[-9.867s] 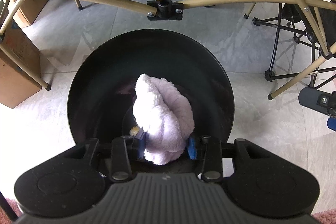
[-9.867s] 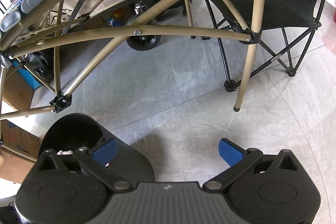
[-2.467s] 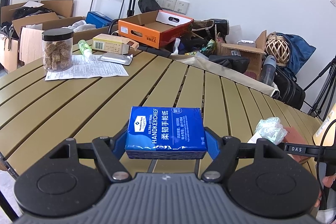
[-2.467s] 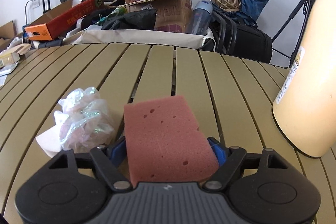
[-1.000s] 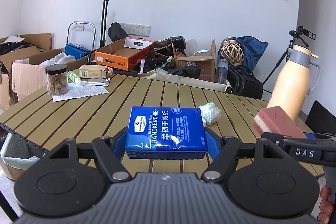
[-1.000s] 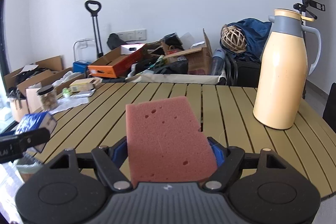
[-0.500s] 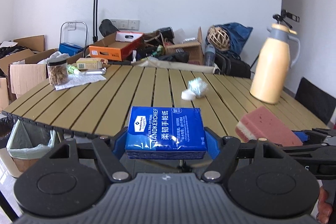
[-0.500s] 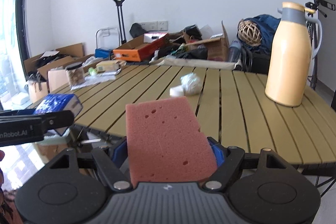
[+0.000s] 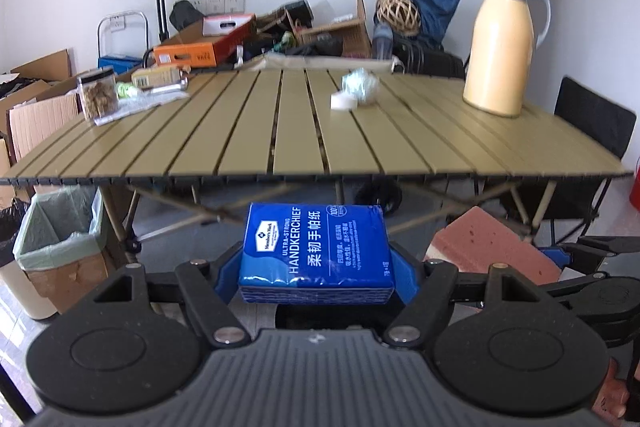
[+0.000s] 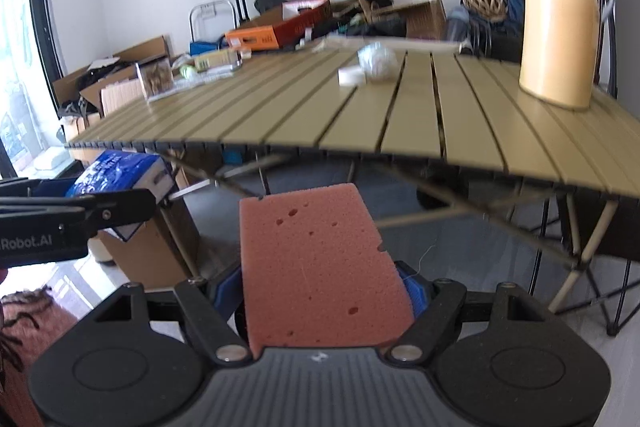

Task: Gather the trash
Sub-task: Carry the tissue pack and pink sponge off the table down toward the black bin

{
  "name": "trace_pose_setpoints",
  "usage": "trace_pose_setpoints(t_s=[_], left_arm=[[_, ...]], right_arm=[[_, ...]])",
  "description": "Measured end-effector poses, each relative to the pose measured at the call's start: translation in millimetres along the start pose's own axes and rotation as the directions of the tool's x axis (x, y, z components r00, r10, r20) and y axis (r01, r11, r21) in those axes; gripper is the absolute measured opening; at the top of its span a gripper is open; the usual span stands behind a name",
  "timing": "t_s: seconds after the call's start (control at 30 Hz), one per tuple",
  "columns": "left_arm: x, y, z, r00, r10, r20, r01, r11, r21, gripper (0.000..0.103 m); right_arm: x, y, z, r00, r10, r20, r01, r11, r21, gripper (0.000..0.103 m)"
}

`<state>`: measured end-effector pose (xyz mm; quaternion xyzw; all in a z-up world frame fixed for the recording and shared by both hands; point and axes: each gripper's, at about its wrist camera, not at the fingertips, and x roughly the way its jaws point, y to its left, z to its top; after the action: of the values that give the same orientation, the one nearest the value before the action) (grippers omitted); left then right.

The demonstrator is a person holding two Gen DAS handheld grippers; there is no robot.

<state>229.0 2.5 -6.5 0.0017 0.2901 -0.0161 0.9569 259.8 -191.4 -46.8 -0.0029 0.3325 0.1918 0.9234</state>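
A: Table [image 9: 248, 131] first: slatted, olive-tan, folding frame, seen from just below its near edge in both views. What's on top?

B: Cream-yellow thermos w/ grey lid [image 9: 505, 43], upright at the right side. Clear jar w/ black lid [image 9: 97, 94] at the left, standing on papers. Near centre, a crumpled plastic wad [image 9: 361, 89] touching a small white piece [image 9: 343, 101].

A: Below table level?

B: Bin w/ pale green liner [image 9: 56, 227] on the floor at far left, beside a cardboard box. Black folding chair at the right. Clutter of boxes along the back wall.

A: Left gripper [image 9: 318, 273] status?

B: Blue pads clamped on both sides of a blue handkerchief tissue pack [image 9: 316, 253]. Pack is held level, printed face up, clear of the table, in front of its edge.

A: Right gripper [image 10: 326, 293]?

B: Clamped on a pink sponge [image 10: 320, 267], pads pressing its flanks. Sponge sticks forward and up, pores visible on top. Also off the table, below its edge.

A: Relative position?

B: Side by side, near but apart. Each shows at the edge of the other's view.
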Motion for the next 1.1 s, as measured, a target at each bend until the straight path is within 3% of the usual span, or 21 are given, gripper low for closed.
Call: trace_pose_setpoints(t_s=[0.3,0.57,0.77,1.1], left_arm=[[27,-1,-33,0.995,0.023,-0.099,-0.020,0.999,0.024,0.074],[59,2,-67,0.978,0.042,-0.203,-0.037,0.999,0.031,0.074],[84,7,-93,0.955,0.039,-0.296,-0.034,0.999,0.024,0.074],[114,26,-111,0.907,0.078,-0.415,-0.091,0.996,-0.012,0.074]], right_arm=[[25,-8,-37,0.996,0.009,-0.090,-0.006,1.000,0.029,0.076],[46,-19,-67,0.984,-0.029,-0.177,0.035,0.999,0.028,0.076],[63,-34,-86,0.968,-0.067,-0.242,0.081,0.996,0.047,0.076],[84,-56,-106,0.934,-0.126,-0.334,0.166,0.982,0.094,0.076]])
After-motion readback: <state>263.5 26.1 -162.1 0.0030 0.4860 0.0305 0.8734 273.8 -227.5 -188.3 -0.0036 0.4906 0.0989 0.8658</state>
